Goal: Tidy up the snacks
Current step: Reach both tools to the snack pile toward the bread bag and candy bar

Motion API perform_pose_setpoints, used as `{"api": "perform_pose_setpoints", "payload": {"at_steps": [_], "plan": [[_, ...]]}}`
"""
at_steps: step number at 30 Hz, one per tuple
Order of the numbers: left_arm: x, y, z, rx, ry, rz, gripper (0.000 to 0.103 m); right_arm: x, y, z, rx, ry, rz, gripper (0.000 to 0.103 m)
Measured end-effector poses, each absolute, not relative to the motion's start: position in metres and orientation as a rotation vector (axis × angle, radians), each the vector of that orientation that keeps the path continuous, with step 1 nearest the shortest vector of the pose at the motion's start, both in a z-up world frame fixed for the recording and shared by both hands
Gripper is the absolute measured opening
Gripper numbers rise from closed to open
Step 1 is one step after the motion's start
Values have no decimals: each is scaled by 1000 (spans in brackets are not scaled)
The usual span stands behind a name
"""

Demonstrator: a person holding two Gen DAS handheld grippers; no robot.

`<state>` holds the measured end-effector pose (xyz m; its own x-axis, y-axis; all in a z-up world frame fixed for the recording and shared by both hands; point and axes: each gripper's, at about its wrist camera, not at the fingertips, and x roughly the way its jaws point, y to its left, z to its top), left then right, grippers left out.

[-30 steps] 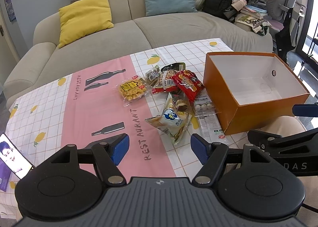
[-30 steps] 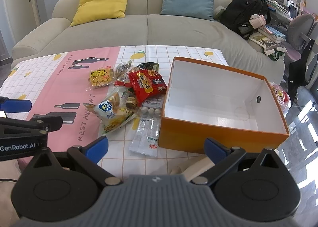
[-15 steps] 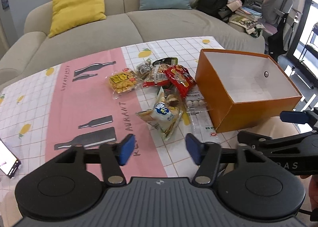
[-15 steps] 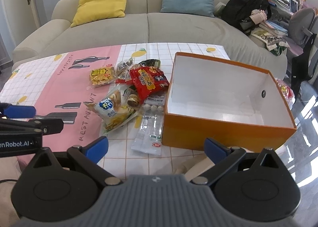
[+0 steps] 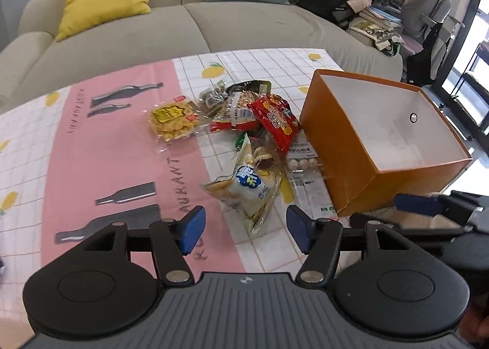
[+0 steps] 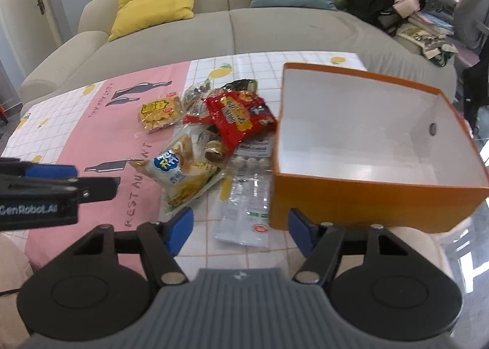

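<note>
Snacks [image 5: 244, 147] are judged light, crinkly and slippery; the white-blue bag [image 5: 247, 187], at 12 o'clock of the empty, opening left hand-held gripper [image 5: 244, 227], is best pinched at its sealed edge.

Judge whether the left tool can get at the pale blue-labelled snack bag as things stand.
Probably yes. The left tool is opening, nothing between its pads, and the blue-labelled bag lies just ahead on top of the pile, uncovered on the near side.

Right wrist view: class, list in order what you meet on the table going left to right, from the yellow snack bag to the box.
yellow snack bag → red snack bag → orange box
</note>
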<state>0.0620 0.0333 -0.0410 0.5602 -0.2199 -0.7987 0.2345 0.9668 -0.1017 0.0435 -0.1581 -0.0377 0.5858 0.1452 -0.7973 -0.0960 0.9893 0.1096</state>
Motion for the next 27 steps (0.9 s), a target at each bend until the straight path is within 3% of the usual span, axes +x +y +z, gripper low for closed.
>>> {"api": "perform_pose_setpoints", "payload": {"at_steps": [7,14,23,27], "plan": [[102,39,-73,-44,993,-265,79,72,-148,-62,89,957,115,56],[124,49,-94,-167,1009,-238,86,91,-140,-96,116,1040,46,58],[146,42,-119,-202,1067,-270,88,106,-135,-130,125,1111,26,64],[149,35,-128,-186,1089,-262,80,110,-134,-138,134,1120,21,64]]}}
